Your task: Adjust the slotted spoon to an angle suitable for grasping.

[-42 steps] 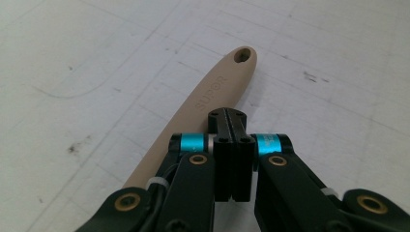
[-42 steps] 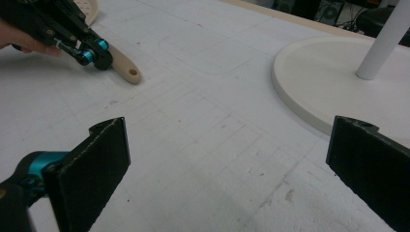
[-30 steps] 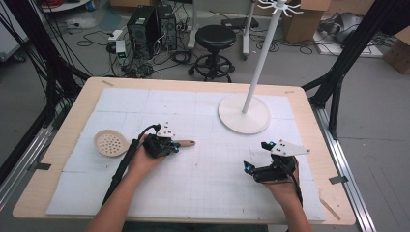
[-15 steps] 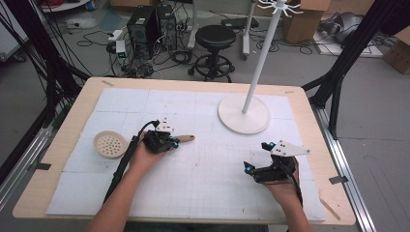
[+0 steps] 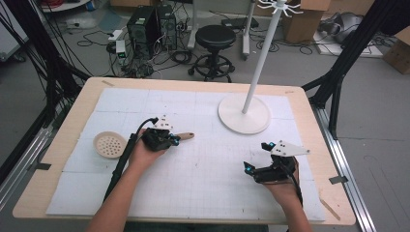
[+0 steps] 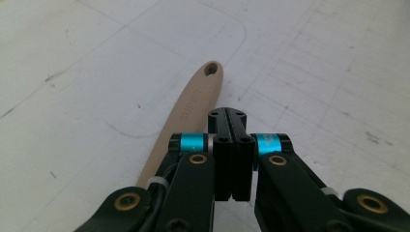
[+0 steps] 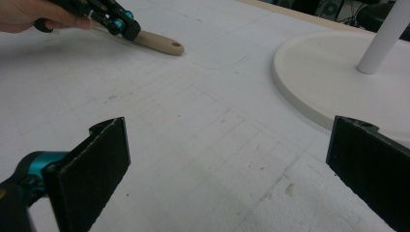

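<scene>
Jaws of the left gripper [image 6: 233, 126] are clenched together, empty, beside a tan handle [image 6: 189, 108] lying at its ten o'clock on the white mat [image 5: 203, 169]. The right gripper [image 7: 227, 164] is spread wide, holding nothing.

Black tongs [image 6: 233, 145] with cyan collars, brass screws, trailing black cable.

One strainer disc [image 5: 110, 144], one handle [image 5: 185, 137], one stand [image 5: 243, 114].
</scene>
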Tool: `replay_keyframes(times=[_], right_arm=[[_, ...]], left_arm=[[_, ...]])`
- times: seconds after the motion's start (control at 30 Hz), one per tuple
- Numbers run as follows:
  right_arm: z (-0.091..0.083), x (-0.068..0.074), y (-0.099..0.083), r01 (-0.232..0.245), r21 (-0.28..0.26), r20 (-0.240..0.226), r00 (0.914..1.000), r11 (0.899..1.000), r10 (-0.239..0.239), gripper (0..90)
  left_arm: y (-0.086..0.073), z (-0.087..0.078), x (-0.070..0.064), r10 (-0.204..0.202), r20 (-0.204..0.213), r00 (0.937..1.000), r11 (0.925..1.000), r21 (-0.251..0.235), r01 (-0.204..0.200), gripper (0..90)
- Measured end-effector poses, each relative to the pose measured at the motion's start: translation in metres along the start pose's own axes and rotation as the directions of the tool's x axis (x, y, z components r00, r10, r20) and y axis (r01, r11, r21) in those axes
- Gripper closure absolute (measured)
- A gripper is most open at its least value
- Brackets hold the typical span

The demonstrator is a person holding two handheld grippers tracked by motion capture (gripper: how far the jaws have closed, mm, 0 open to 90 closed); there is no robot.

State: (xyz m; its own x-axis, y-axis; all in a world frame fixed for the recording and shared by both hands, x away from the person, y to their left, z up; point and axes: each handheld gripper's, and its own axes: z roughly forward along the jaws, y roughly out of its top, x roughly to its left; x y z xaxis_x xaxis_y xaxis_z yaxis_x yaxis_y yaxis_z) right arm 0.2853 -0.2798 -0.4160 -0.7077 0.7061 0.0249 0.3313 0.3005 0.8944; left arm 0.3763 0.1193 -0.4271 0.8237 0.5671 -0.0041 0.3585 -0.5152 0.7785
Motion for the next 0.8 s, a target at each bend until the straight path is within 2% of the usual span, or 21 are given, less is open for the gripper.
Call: replay_keyframes(times=[0.13,0.2,0.27,0.3,0.37,0.4,0.43,0.47,0.53,0.63,0.67,0.7,0.73,0.8], right_arm=[[-0.001,0.0,0.0,-0.001,-0.003,0.0,1.0,1.0,0.001,0.3],[-0.002,-0.001,-0.001,0.002,-0.005,0.003,1.0,1.0,-0.002,0.3],[-0.002,0.0,-0.001,-0.001,-0.003,-0.003,1.0,1.0,0.001,0.3],[-0.002,0.0,-0.001,-0.001,-0.003,-0.003,1.0,1.0,0.001,0.3],[-0.001,0.001,-0.001,0.0,-0.003,-0.006,1.0,1.0,0.0,0.3],[-0.001,0.001,-0.001,0.003,-0.001,-0.006,1.0,1.0,-0.003,0.3],[-0.001,0.001,-0.001,0.003,-0.001,-0.006,1.0,1.0,-0.003,0.3],[0.0,0.001,-0.001,0.007,0.003,-0.01,0.9999,1.0,-0.007,0.3],[0.001,0.002,-0.001,0.007,0.006,-0.012,0.9999,1.0,-0.007,0.3],[0.002,0.002,-0.001,0.012,0.003,-0.012,0.9998,1.0,-0.012,0.3],[0.002,0.001,-0.001,0.005,0.006,-0.016,0.9999,1.0,-0.005,0.3],[0.002,0.001,-0.001,0.005,0.006,-0.016,0.9999,1.0,-0.005,0.3],[0.002,0.001,-0.001,0.007,0.003,-0.015,0.9999,1.0,-0.007,0.3],[0.003,0.0,-0.001,0.002,0.003,-0.018,0.9998,1.0,-0.002,0.3]], left_arm=[[-0.001,-0.014,-0.003,0.003,0.017,0.9998,0.999,-0.044,-0.002,84.9],[-0.004,-0.023,-0.002,-0.011,0.044,0.999,0.9972,-0.074,0.014,77.5],[-0.01,-0.039,-0.001,-0.014,0.056,0.9984,0.9943,-0.105,0.02,75.5],[-0.01,-0.039,-0.001,-0.014,0.056,0.9984,0.9943,-0.105,0.02,74.5],[-0.014,-0.05,0.001,-0.027,0.065,0.9975,0.9905,-0.133,0.035,73.0],[-0.018,-0.059,0.004,-0.038,0.087,0.9955,0.9856,-0.161,0.052,67.8],[-0.018,-0.059,0.004,-0.038,0.087,0.9955,0.9856,-0.161,0.052,61.5],[-0.02,-0.066,0.007,-0.053,0.112,0.9923,0.9825,-0.172,0.072,56.8],[-0.022,-0.068,0.008,-0.044,0.116,0.9923,0.9819,-0.178,0.064,55.6],[-0.025,-0.073,0.01,-0.05,0.112,0.9925,0.9782,-0.195,0.071,45.6],[-0.026,-0.077,0.012,-0.064,0.101,0.9928,0.972,-0.219,0.085,40.8],[-0.026,-0.077,0.012,-0.064,0.101,0.9928,0.972,-0.219,0.085,34.8],[-0.026,-0.08,0.013,-0.071,0.094,0.9931,0.9693,-0.228,0.091,34.8],[-0.026,-0.084,0.015,-0.077,0.09,0.993,0.9626,-0.253,0.097,28.3]])
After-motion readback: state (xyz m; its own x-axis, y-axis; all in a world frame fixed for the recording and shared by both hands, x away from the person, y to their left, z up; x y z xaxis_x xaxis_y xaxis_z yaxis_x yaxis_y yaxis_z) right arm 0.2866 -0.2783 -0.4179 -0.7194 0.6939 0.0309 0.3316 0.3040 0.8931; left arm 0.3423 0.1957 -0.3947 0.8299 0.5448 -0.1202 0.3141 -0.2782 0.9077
